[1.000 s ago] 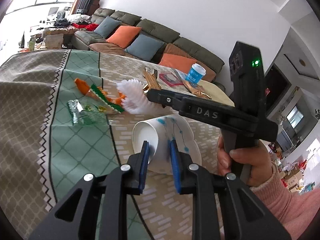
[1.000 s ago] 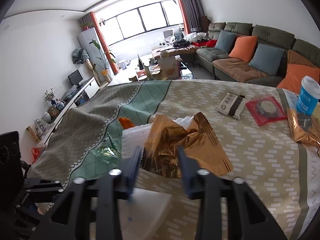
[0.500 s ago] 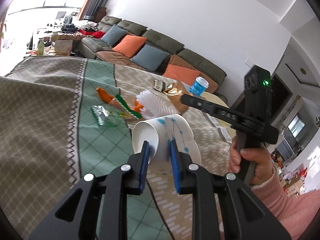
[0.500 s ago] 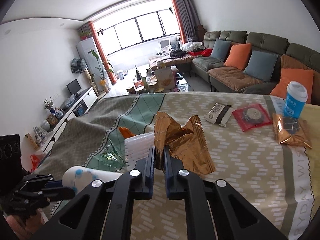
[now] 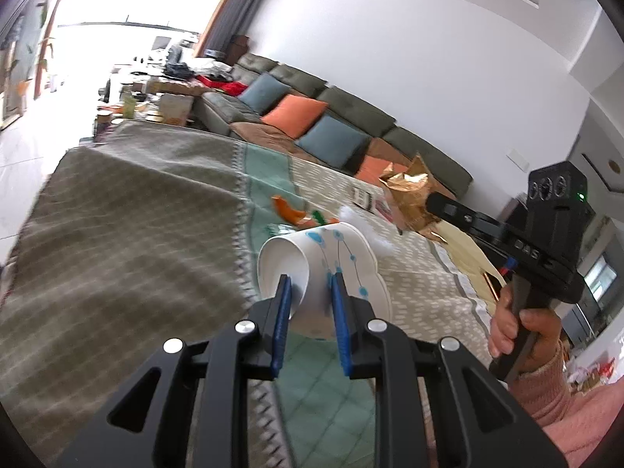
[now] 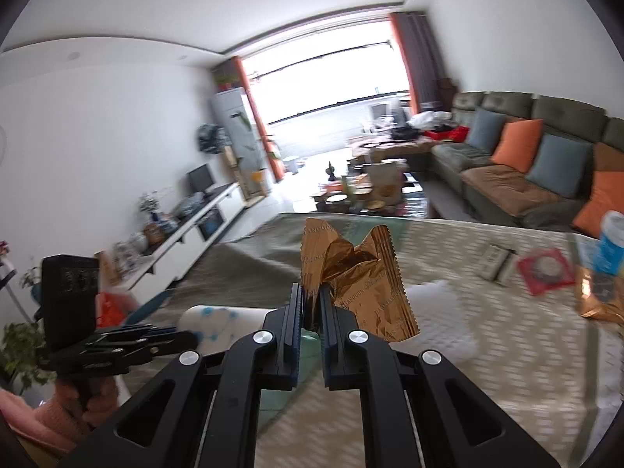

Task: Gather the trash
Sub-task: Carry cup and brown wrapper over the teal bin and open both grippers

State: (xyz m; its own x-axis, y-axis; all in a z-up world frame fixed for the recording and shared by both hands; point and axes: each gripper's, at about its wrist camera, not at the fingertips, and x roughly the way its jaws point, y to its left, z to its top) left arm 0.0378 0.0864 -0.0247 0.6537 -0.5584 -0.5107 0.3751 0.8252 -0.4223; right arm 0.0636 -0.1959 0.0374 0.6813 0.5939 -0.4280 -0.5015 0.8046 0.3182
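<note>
Cup first: the left gripper [image 5: 308,300] is clamped on the wall of a white paper cup [image 5: 323,269] with blue dots, one pad inside the rim and one outside, exactly as a second ago, but the cup is now carried clear of the table [image 5: 128,226], over the green band of the cloth near its front edge. It lies on its side, long axis roughly level, mouth turned to the left of the left wrist view. To its right, the right gripper [image 6: 310,304], which stood apart around the gold foil wrapper [image 6: 351,273] a second ago, has shut on the wrapper's lower edge and lifted it off the table. The wrapper stands upright above the jaws, long axis vertical, serrated end up. Both pieces look ready for a bin, which no view shows.
</note>
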